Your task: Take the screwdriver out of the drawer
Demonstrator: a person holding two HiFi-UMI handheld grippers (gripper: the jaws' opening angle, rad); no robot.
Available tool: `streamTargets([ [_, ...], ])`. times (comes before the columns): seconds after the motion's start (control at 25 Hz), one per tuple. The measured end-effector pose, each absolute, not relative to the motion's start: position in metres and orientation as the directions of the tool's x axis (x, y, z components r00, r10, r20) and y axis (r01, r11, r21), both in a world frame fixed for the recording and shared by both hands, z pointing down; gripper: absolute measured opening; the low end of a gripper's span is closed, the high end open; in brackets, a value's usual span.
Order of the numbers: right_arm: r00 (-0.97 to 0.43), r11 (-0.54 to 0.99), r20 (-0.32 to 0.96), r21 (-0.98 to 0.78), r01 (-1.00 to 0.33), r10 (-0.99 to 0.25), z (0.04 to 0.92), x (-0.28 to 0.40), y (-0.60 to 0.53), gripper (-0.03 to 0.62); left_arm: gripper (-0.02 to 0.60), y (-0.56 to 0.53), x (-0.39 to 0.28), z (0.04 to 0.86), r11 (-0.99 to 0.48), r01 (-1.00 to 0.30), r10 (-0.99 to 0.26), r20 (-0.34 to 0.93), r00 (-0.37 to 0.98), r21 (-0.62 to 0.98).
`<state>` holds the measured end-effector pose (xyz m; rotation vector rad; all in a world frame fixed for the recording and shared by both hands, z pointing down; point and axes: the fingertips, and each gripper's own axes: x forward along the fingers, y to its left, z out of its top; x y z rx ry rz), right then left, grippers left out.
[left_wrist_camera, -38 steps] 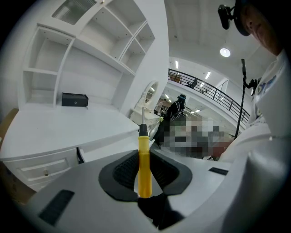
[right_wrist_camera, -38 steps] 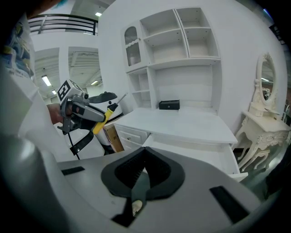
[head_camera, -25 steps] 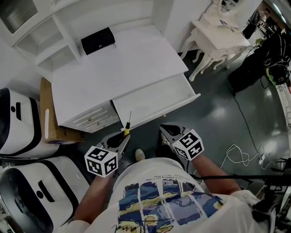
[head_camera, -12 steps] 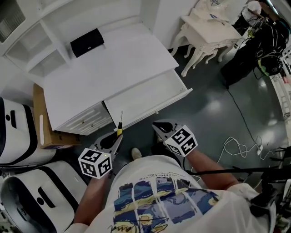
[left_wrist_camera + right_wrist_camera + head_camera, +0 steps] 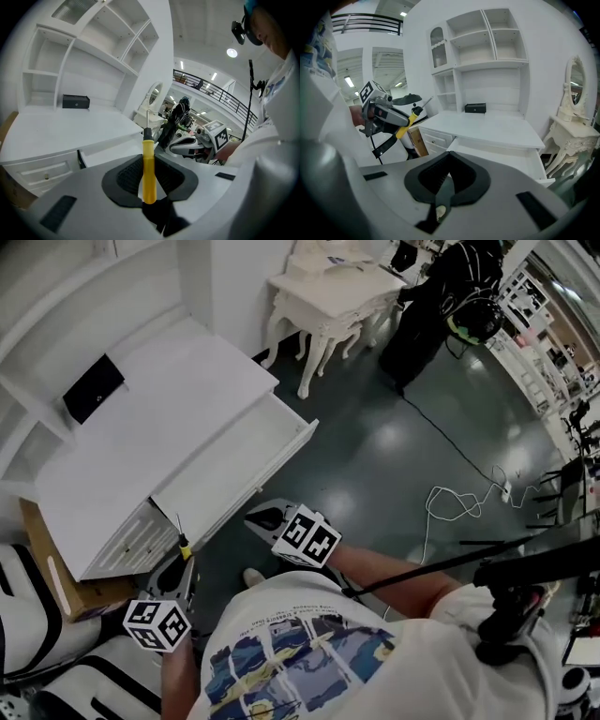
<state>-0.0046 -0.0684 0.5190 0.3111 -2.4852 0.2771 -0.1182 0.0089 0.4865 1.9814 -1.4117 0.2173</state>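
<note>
A screwdriver (image 5: 149, 172) with a yellow handle, black collar and thin metal shaft is clamped upright in my left gripper (image 5: 149, 159). In the head view the screwdriver (image 5: 184, 545) pokes out of the left gripper (image 5: 185, 561), just in front of the open white drawer (image 5: 239, 474). The drawer's inside looks bare. My right gripper (image 5: 263, 517) hovers near the drawer's front edge, shut with nothing between its jaws (image 5: 449, 161). The right gripper view shows the left gripper (image 5: 389, 117) holding the screwdriver (image 5: 405, 125) to the left of the drawer (image 5: 501, 157).
A small black box (image 5: 93, 388) stands at the back of the white desk top (image 5: 159, 427). An ornate white side table (image 5: 328, 292) is further right. A cardboard box (image 5: 47, 568) and white cases (image 5: 19, 615) sit left of the desk. Loose cables (image 5: 459, 502) lie on the dark floor.
The head view has swung round, so the desk and both grippers sit further left in the picture. Both grippers keep their places by the drawer. The screwdriver stays in the left gripper.
</note>
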Motion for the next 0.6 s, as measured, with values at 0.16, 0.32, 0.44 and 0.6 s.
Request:
streamTargets([
  [0.16, -0.787, 0.951, 0.597, -0.125, -0.283, -0.156, 0.52, -0.004, -0.065, 0.025, 0.086, 0.012, -0.117, 0.488, -0.175, -0.886, -0.769, 0.503, 0.395, 0.428],
  [0.32, -0.786, 0.948, 0.595, -0.119, -0.295, -0.169, 0.517, 0.0, -0.067, 0.025, 0.086, 0.009, -0.112, 0.486, -0.191, -0.884, -0.766, 0.498, 0.406, 0.428],
  [0.44, -0.787, 0.947, 0.592, -0.117, -0.298, -0.174, 0.517, 0.005, -0.067, 0.025, 0.086, 0.009, -0.107, 0.486, -0.196, -0.883, -0.766, 0.497, 0.409, 0.426],
  [0.6, -0.788, 0.947, 0.59, -0.116, -0.298, -0.175, 0.517, 0.011, -0.068, 0.025, 0.086, 0.007, -0.101, 0.487, -0.198, -0.885, -0.764, 0.499, 0.409, 0.422],
])
